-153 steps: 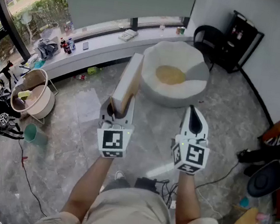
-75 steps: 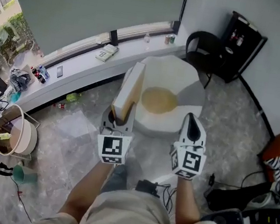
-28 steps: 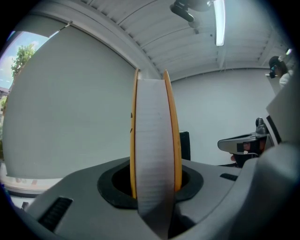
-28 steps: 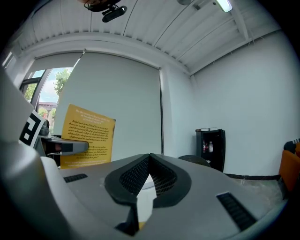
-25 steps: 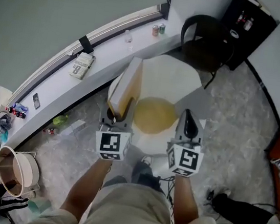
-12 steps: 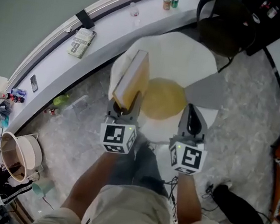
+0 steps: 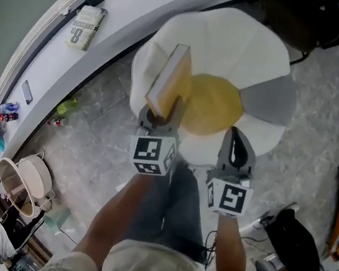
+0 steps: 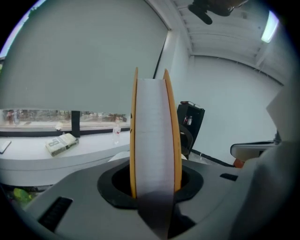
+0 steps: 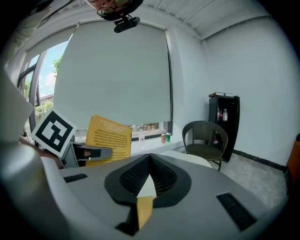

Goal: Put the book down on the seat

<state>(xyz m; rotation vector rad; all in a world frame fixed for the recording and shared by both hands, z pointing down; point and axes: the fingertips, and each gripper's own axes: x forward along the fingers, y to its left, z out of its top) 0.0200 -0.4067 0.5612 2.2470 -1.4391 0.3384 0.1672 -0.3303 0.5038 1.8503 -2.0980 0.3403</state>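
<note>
Room: grey marbled floor [image 7: 93, 146]; a curved white window ledge [image 7: 120, 21] runs along the top left of the head view, and a pale closed paperback [image 7: 85, 26] lies flat on it.
Seat: round white padded seat [image 7: 233, 37] with a yellow centre cushion [image 7: 214, 103], right in front of us and under both grippers in the head view.
Book: thick book with yellow covers [image 7: 172, 79], standing on end and tilted slightly away from us, over the seat's left side. In the left gripper view we see its white page edge face-on. We can't tell if it touches the seat.
Left gripper: left gripper [image 7: 160, 115] is clamped on the book's lower end, one jaw on each cover.
Right gripper: right gripper [image 7: 236, 150] has its jaws together with nothing between them. It is just beside the left one, over the seat's near rim.
Background: in the right gripper view we see a black woven armchair [image 9: 206, 136] and a tall black cabinet [image 9: 224, 122] against the white wall.
</note>
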